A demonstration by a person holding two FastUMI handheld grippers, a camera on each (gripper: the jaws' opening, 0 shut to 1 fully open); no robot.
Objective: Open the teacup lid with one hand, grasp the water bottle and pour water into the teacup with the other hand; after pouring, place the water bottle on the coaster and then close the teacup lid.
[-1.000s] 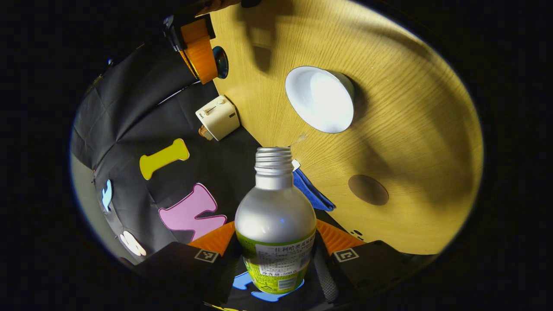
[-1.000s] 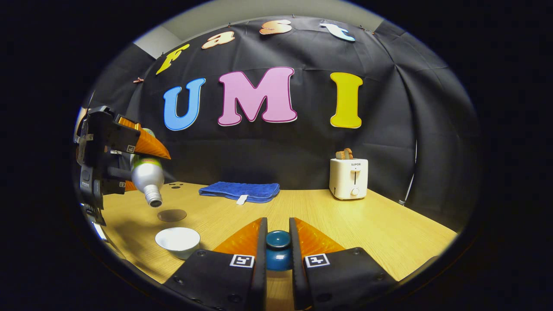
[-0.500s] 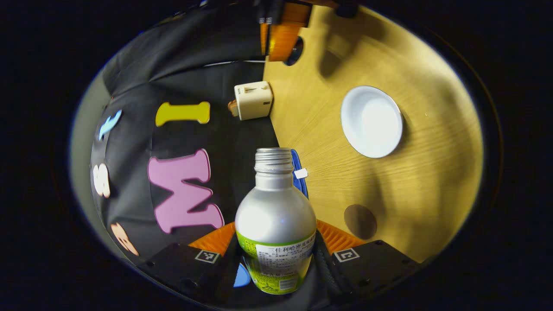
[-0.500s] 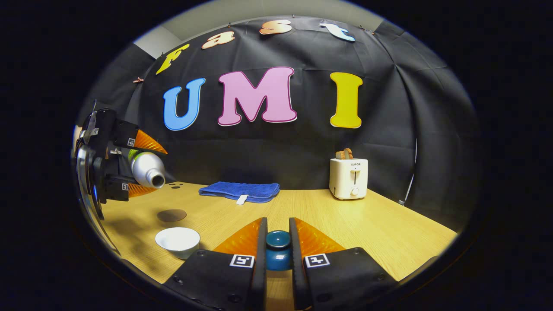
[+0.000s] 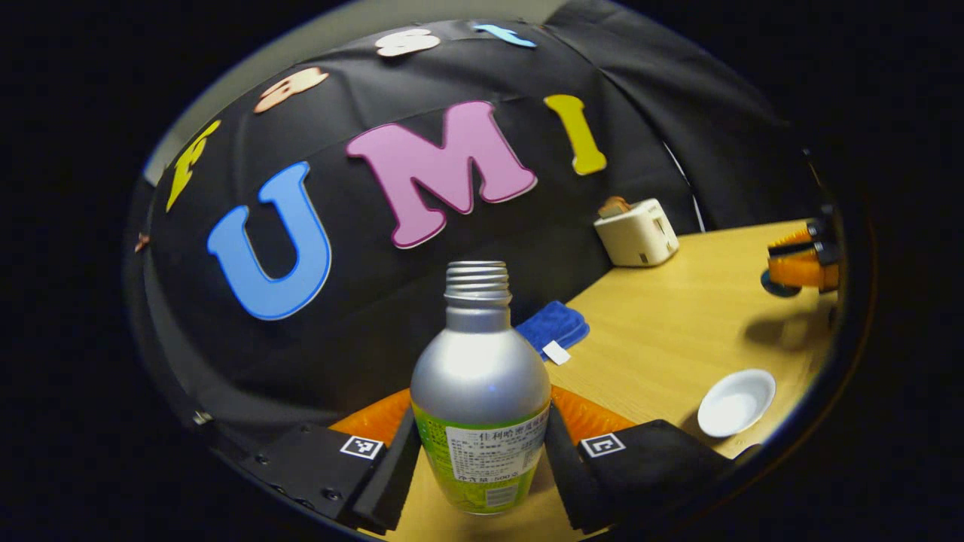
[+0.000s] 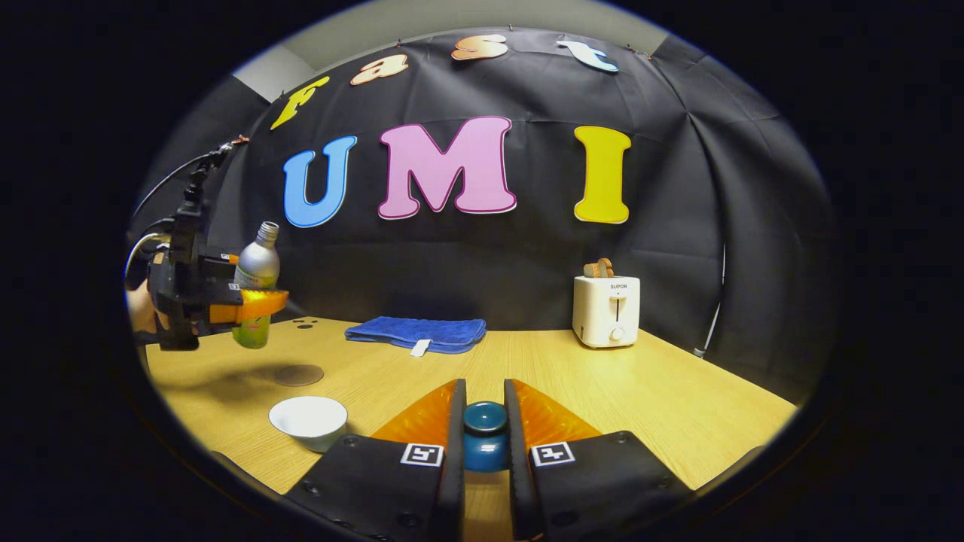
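Found left gripper [image 5: 482,410] clenched on the water bottle [image 5: 480,391], both fingers pressed against its labelled lower body. Saw that bottle upright, long axis vertical, open threaded neck uppermost, carried clear of the table [image 6: 587,376] on the left side in the right gripper view [image 6: 256,278]. Placed the coaster [image 6: 298,374], a flat dark disc, on the wood near the bottle's base, lower and a little toward the right gripper's side. Judged pouring finished and the set-down next: a short shift over the disc, then a straight lowering with the axis kept vertical. Marked the left gripper as the nearer one, with the load already in hand. Logged the teacup [image 6: 309,418], white and uncovered, just beyond the coaster toward the right gripper; liquid level too hard to make out. Recorded right gripper [image 6: 484,410] closed on the teacup lid [image 6: 484,436] by its knob, apparently held off the table, well apart from the cup. Noted blue towel [image 6: 416,333] and toaster [image 6: 606,310] along the back wall, clear of the path.
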